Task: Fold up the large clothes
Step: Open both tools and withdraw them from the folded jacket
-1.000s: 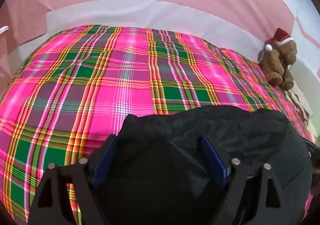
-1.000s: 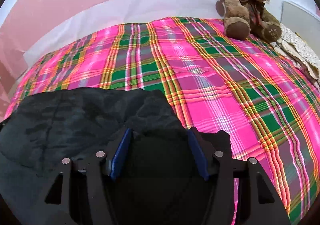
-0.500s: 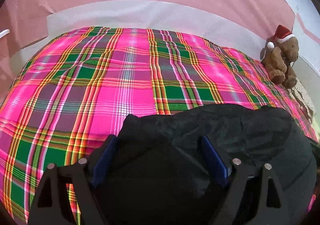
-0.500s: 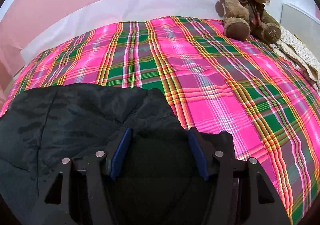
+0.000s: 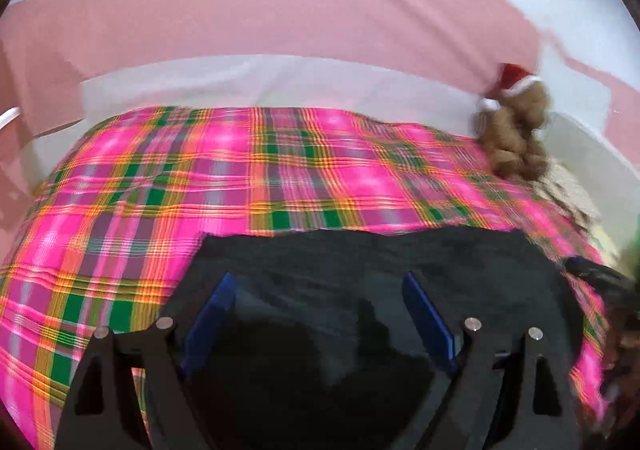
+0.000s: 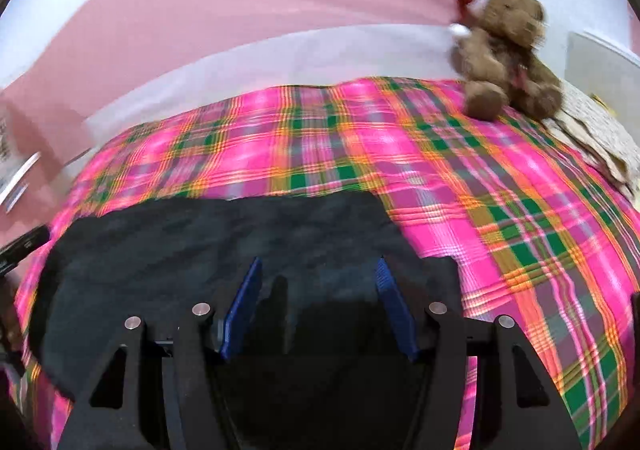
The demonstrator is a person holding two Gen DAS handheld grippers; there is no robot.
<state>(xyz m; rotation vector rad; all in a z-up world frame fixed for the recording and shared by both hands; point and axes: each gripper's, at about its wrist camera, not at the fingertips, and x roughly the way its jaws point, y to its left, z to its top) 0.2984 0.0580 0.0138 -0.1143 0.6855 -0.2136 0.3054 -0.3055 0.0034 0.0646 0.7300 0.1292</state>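
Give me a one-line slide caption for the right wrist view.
Open right gripper above a black garment on a plaid bedspread, teddy bear behind.

Black claw point(image 5: 316, 290), blue pads point(image 5: 428, 314), silver screws point(image 5: 472, 324).

You get even, bright indoor light with motion blur smearing the pink-and-green plaid bedspread point(image 5: 280, 170), worst beyond it toward the dark, curved fisheye rim.

No legible txt, labels or nos. anywhere; both views too blurred.
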